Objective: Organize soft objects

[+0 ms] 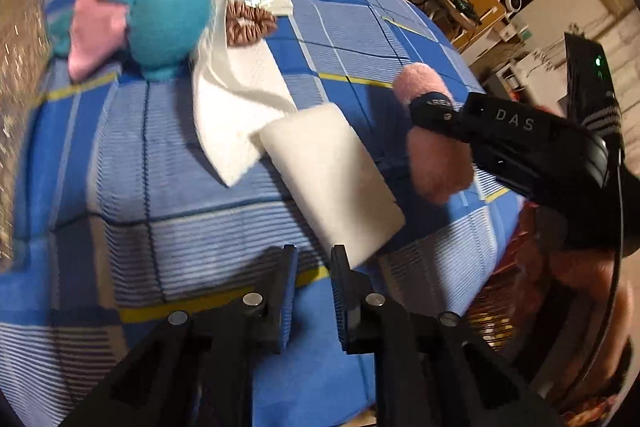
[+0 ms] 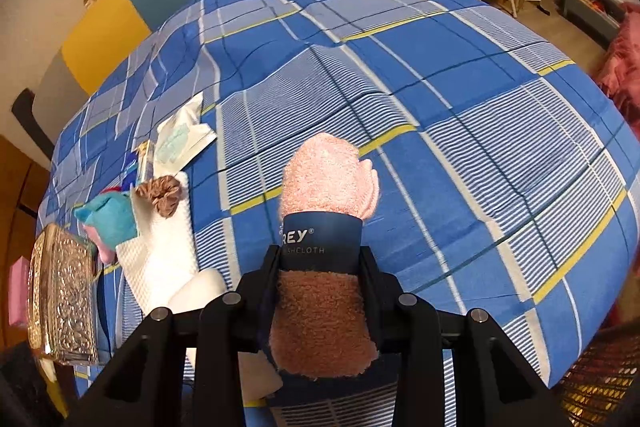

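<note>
Bed: I see blue plaid sheet (image 2: 460, 115), desk clutter behind | Right gripper (image 2: 320, 259): angled down, clamping rolled pink washcloth (image 2: 328, 183) above sheet | Left gripper (image 1: 314, 267): angled down, jaws closed, empty, white sponge (image 1: 332, 167) just ahead.

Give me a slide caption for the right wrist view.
Right claw shut on a rolled pink washcloth above a blue plaid bedspread, other soft items lying at left.

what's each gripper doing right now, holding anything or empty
Left gripper: closed, nothing between its fingers; the white sponge lies just ahead.
Right gripper: shut on the rolled pink washcloth.
</note>
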